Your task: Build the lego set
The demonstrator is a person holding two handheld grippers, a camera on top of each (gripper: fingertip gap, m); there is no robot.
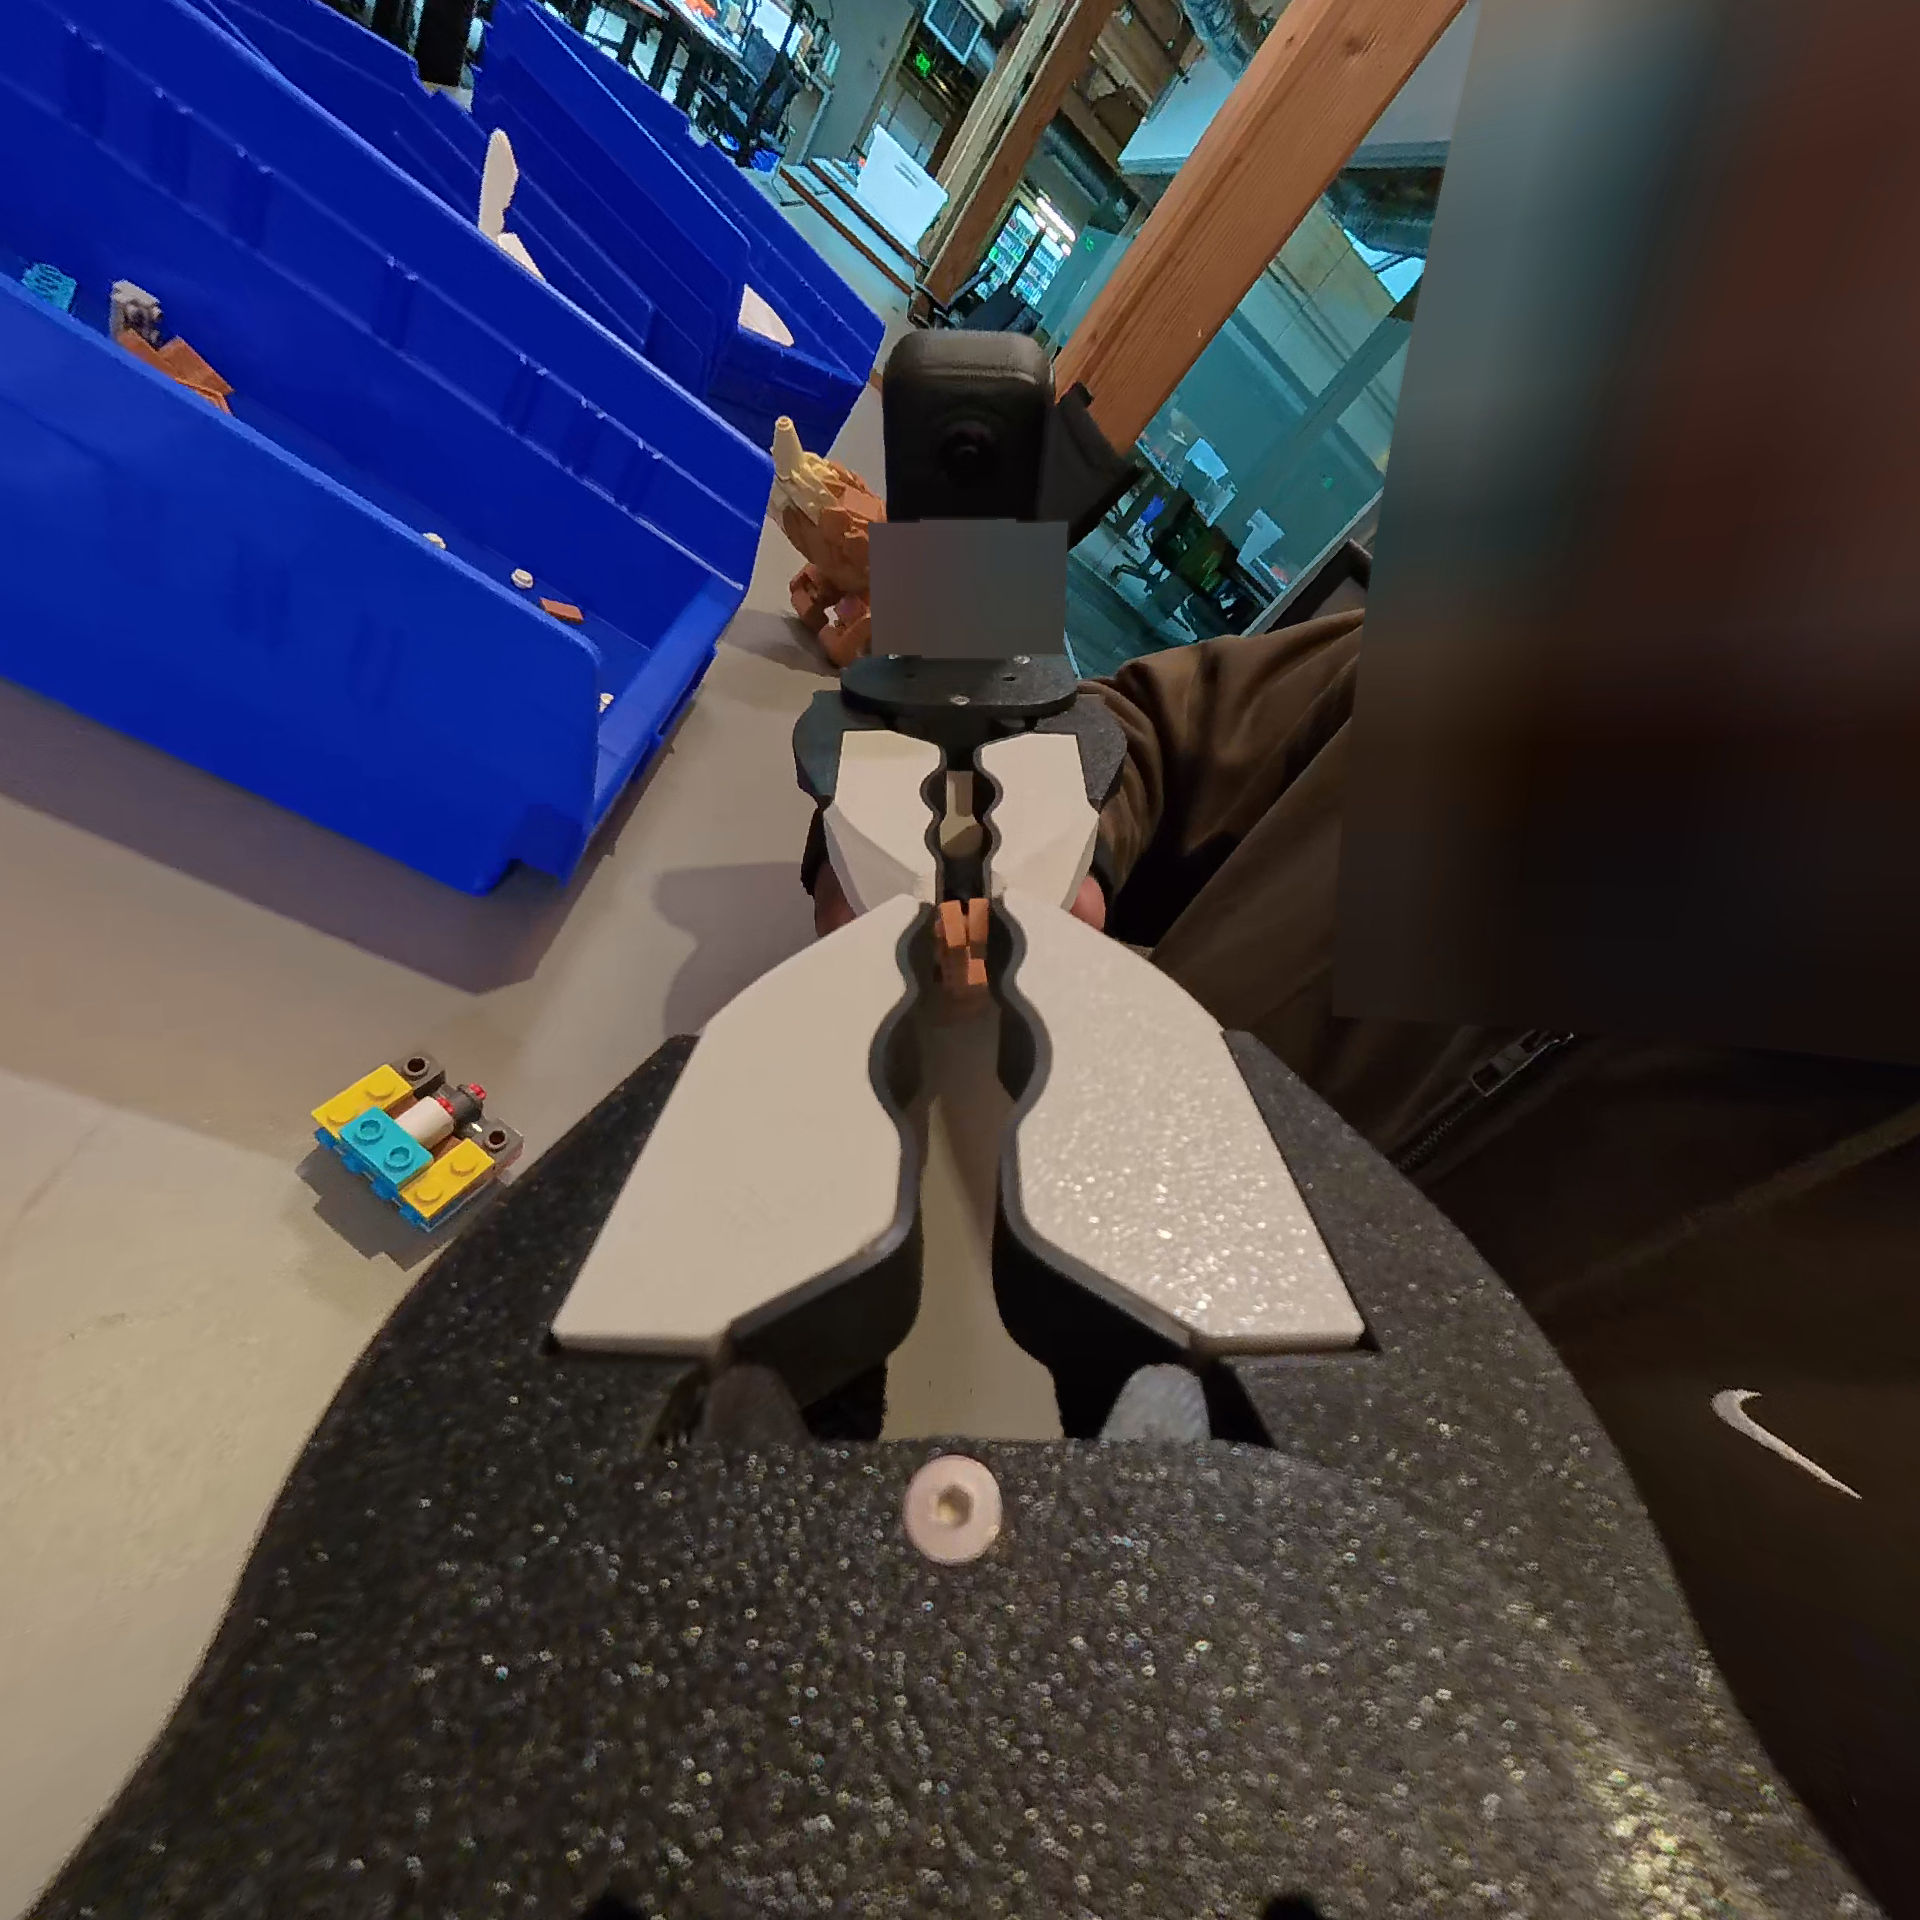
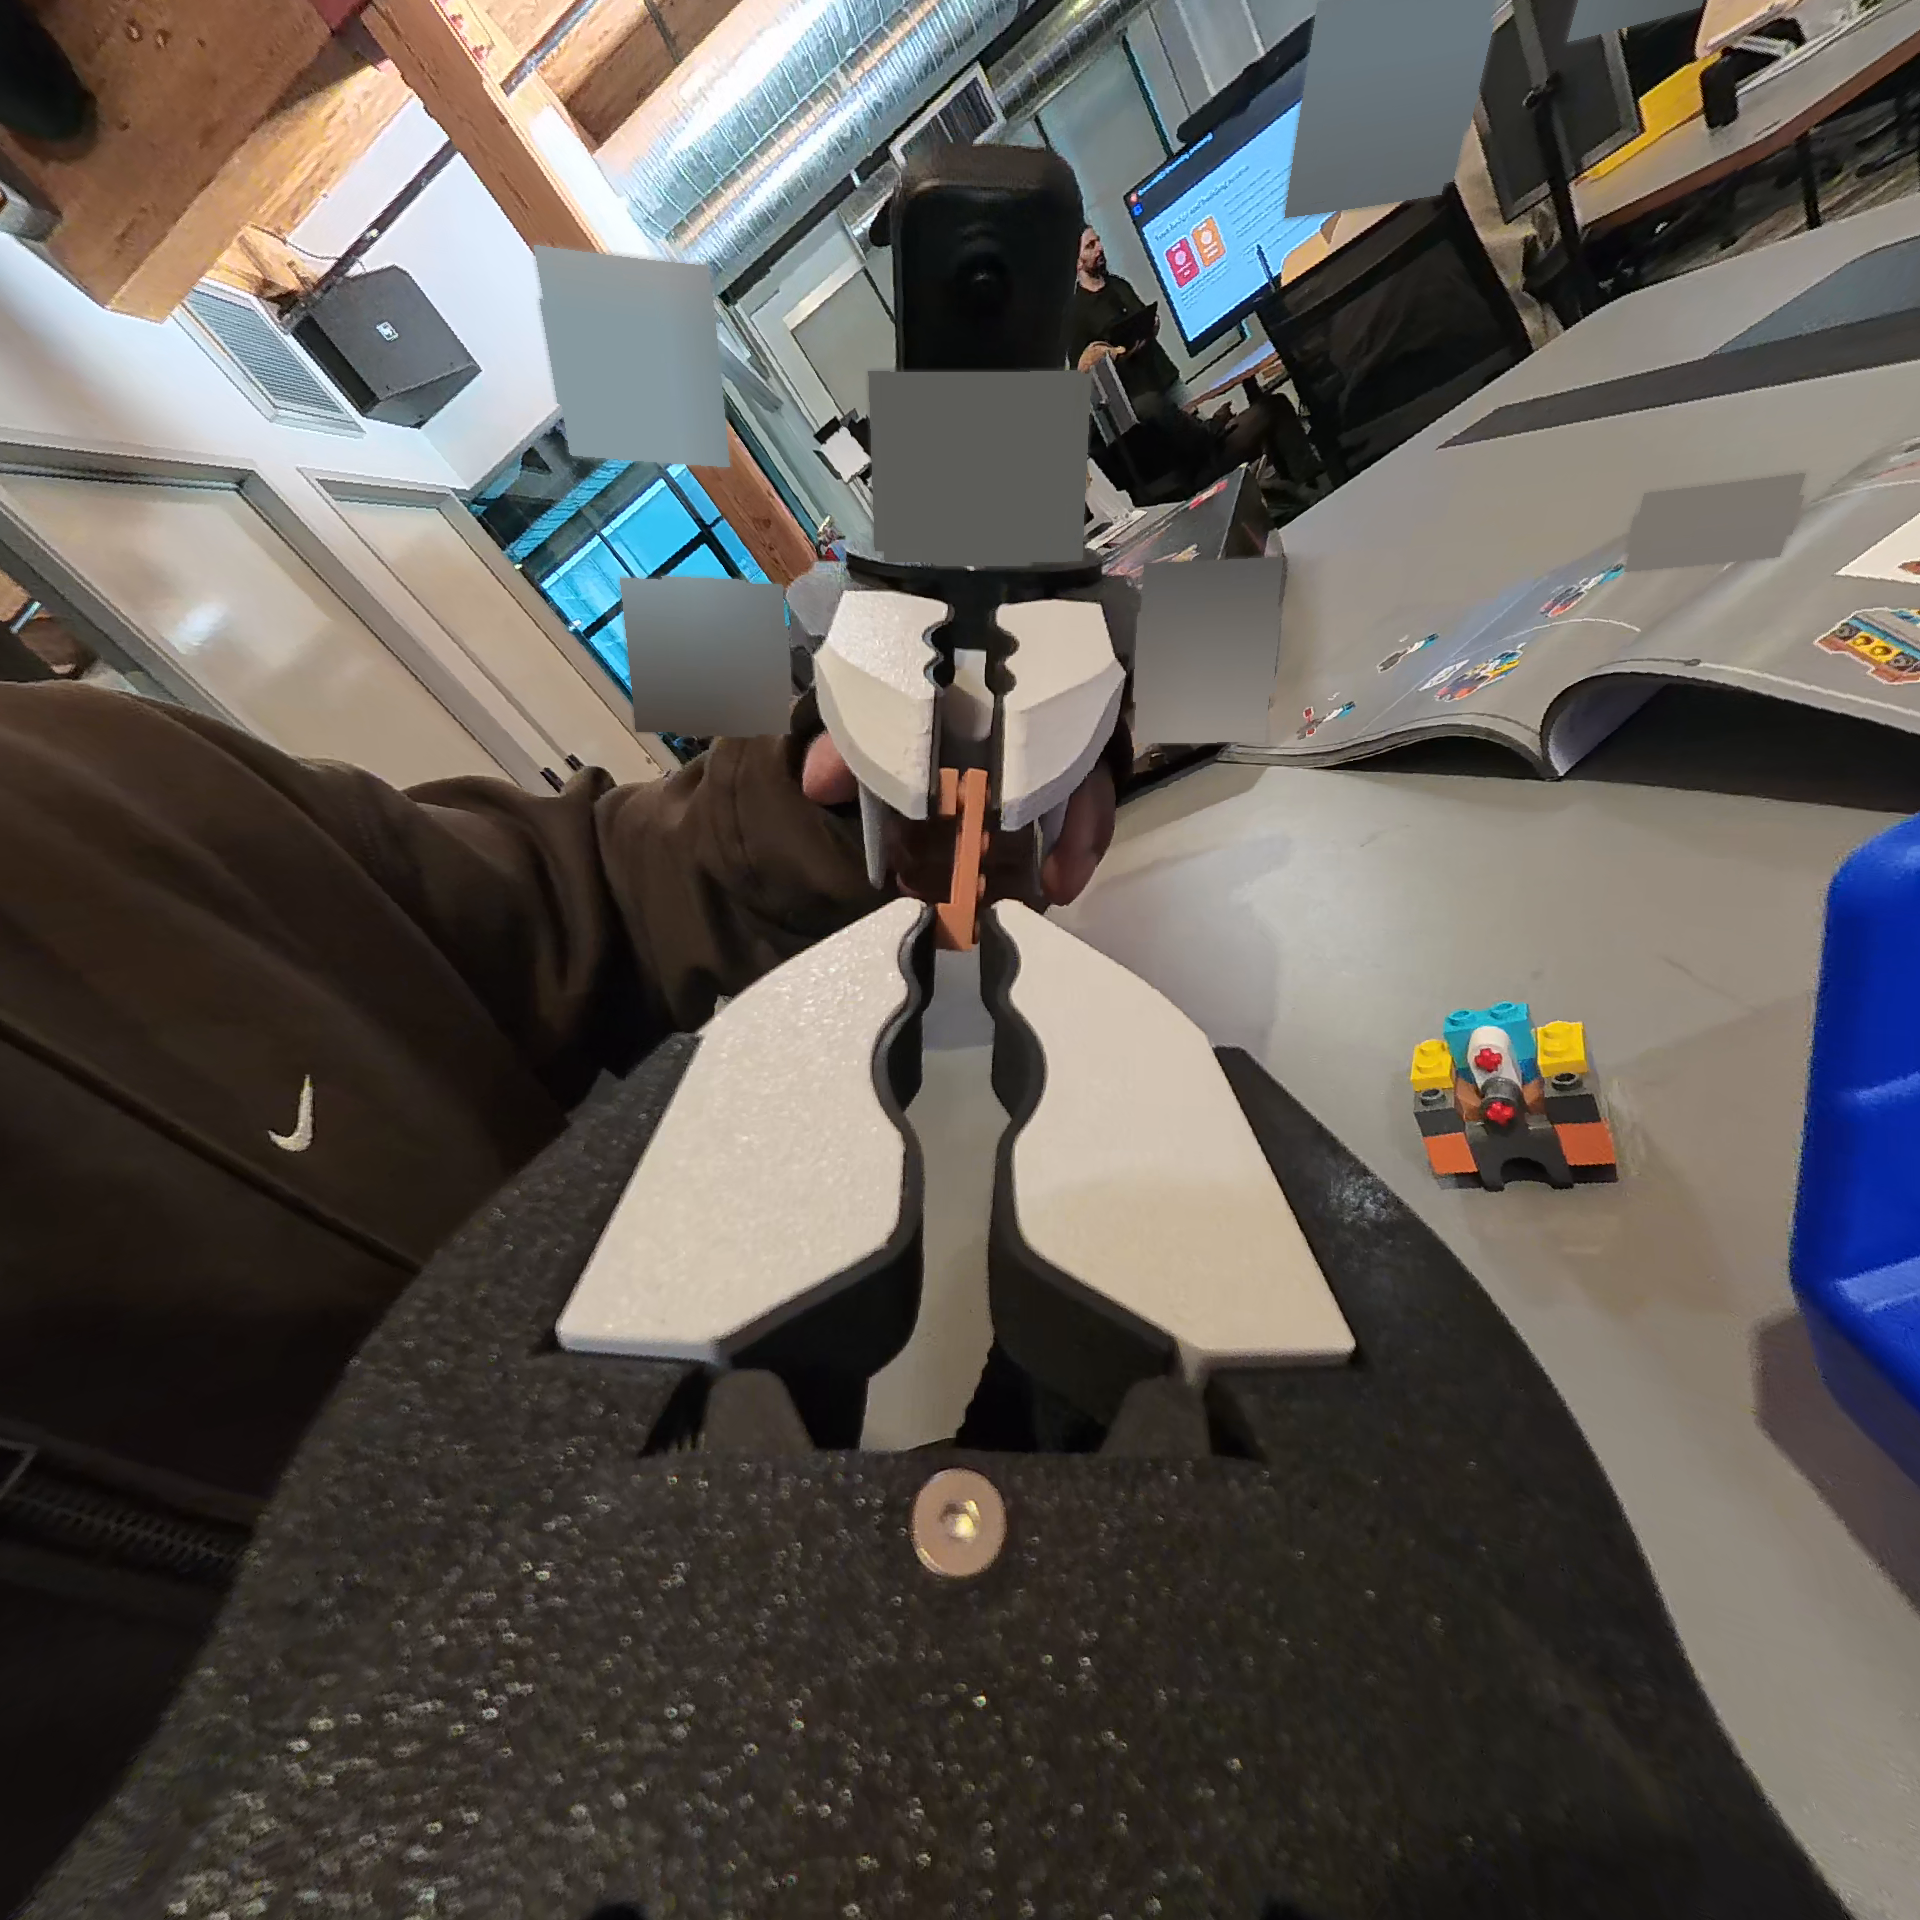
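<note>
My two grippers face each other tip to tip above the grey table [image 1: 156,1351]. In the left wrist view my left gripper [image 1: 961,928] is shut on a small brown lego piece [image 1: 961,948], and the right gripper [image 1: 961,883] meets it from the far side. In the right wrist view my right gripper [image 2: 956,923] is shut on the near end of a thin brown lego plate [image 2: 968,862]. The left gripper [image 2: 966,769] grips its far end, next to a darker brown piece [image 2: 943,831]. A small colourful lego build [image 1: 416,1143] [image 2: 1507,1101] stands on the table.
Blue parts bins [image 1: 312,520] with several loose pieces line the table's left side; one bin corner [image 2: 1860,1143] is near the small build. A brown lego figure [image 1: 831,540] stands behind the grippers. An open instruction booklet [image 2: 1662,665] lies farther back. A person's dark sleeve [image 2: 416,883] is close. Left and right tips are no more than a few centimetres apart.
</note>
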